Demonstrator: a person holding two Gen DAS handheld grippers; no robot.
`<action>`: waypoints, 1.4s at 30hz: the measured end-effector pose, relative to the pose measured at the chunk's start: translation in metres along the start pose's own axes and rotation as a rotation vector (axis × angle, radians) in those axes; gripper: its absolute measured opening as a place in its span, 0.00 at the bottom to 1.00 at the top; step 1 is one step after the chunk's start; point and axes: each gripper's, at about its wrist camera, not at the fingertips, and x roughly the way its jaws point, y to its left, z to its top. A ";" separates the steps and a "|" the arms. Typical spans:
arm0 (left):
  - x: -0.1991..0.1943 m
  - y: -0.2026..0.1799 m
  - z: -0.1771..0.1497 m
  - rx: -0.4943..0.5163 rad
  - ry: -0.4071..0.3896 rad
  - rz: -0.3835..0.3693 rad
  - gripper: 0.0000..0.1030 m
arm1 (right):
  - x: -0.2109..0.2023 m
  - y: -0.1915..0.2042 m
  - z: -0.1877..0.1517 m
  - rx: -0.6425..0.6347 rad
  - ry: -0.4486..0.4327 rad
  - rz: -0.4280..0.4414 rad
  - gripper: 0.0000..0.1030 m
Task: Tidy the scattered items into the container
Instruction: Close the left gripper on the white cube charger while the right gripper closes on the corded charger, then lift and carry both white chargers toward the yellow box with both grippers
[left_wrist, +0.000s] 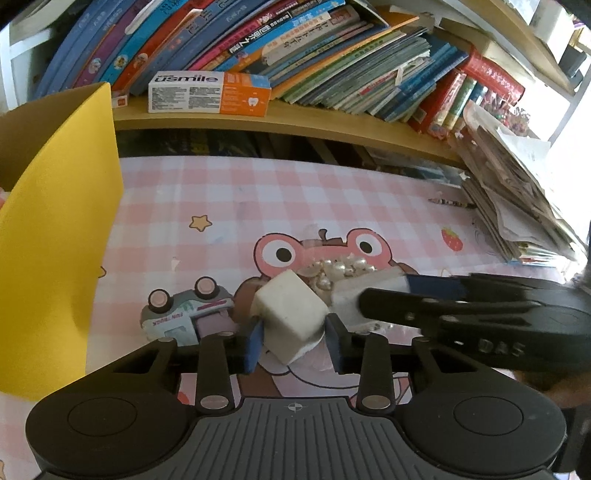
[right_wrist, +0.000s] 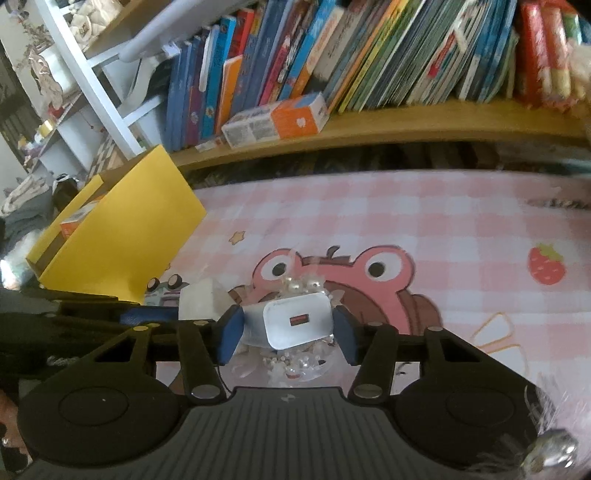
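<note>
My left gripper (left_wrist: 293, 332) is shut on a white eraser block (left_wrist: 290, 314), tilted, just above the pink checked mat. My right gripper (right_wrist: 288, 332) is shut on a white USB charger (right_wrist: 295, 323); it reaches in from the right in the left wrist view (left_wrist: 373, 295). A clear packet of pearl beads (left_wrist: 340, 271) lies under and behind both, also below the charger (right_wrist: 295, 363). A small toy truck (left_wrist: 184, 314) lies on its side left of the eraser. The yellow cardboard box (left_wrist: 59, 236) stands open at the left; it also shows in the right wrist view (right_wrist: 122, 236).
A wooden shelf (left_wrist: 295, 122) of leaning books runs along the back, with a toothpaste box (left_wrist: 208, 92) on it. A stack of papers (left_wrist: 517, 192) sits at the right with a pencil (left_wrist: 452, 202) beside it. An orange item (right_wrist: 72, 223) lies inside the box.
</note>
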 end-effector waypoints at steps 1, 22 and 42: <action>0.000 -0.001 0.000 0.001 0.000 0.002 0.35 | -0.006 0.001 -0.002 -0.004 -0.012 -0.005 0.48; 0.000 -0.006 -0.001 -0.010 -0.036 0.061 0.31 | -0.064 0.005 -0.034 -0.009 -0.058 -0.200 0.45; -0.099 0.006 -0.056 -0.041 -0.121 -0.003 0.29 | -0.092 0.042 -0.055 -0.044 -0.030 -0.256 0.44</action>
